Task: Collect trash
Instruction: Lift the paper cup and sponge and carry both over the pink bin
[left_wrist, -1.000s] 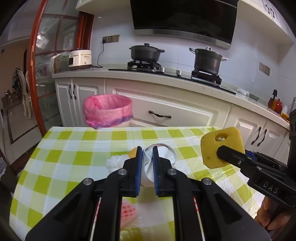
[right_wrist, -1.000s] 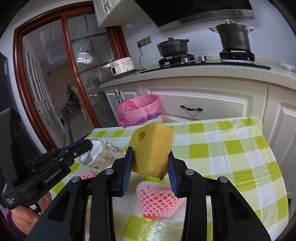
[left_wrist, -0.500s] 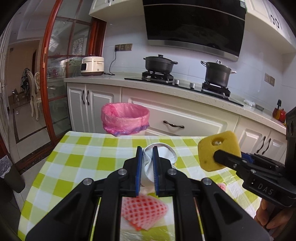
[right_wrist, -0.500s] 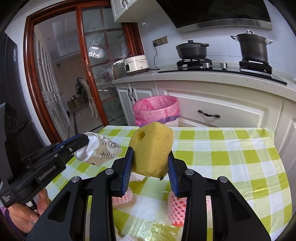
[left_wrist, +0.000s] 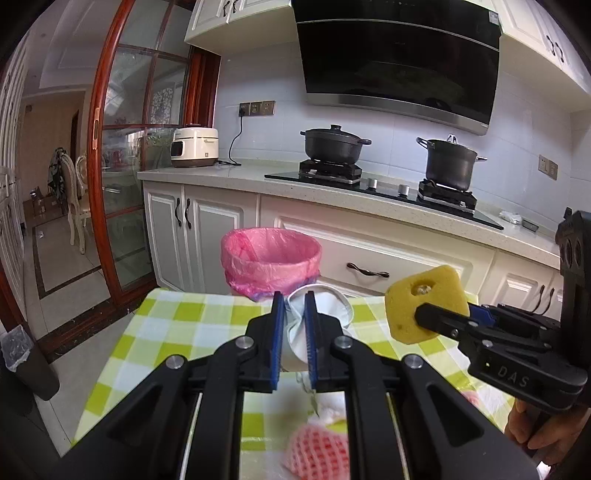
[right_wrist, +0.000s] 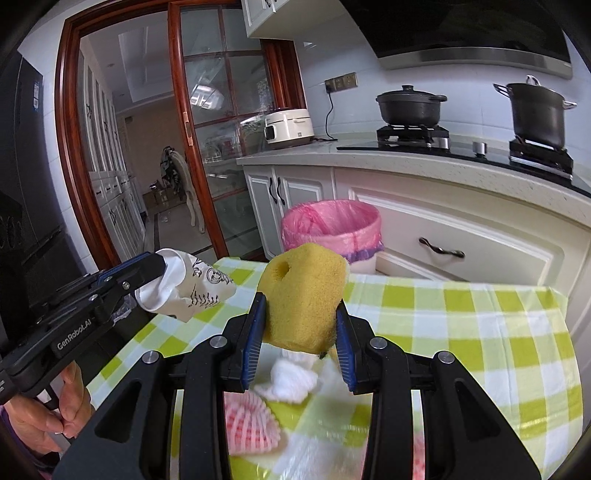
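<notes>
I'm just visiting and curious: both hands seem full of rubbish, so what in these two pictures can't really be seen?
- Pink-lined bin: left view shows only its rim; nothing tells what lies inside.
- Paper cup: the left hand-held gripper covers its crushed middle.
- Yellow sponge: its underside is hidden between the right hand-held gripper fingers.
- Pink foam net and white tissue on the checked table: blurred, partly behind the gripper.

The pink foam net (left_wrist: 319, 448) is blurred and perhaps partly cut off at the bottom edge.
</notes>
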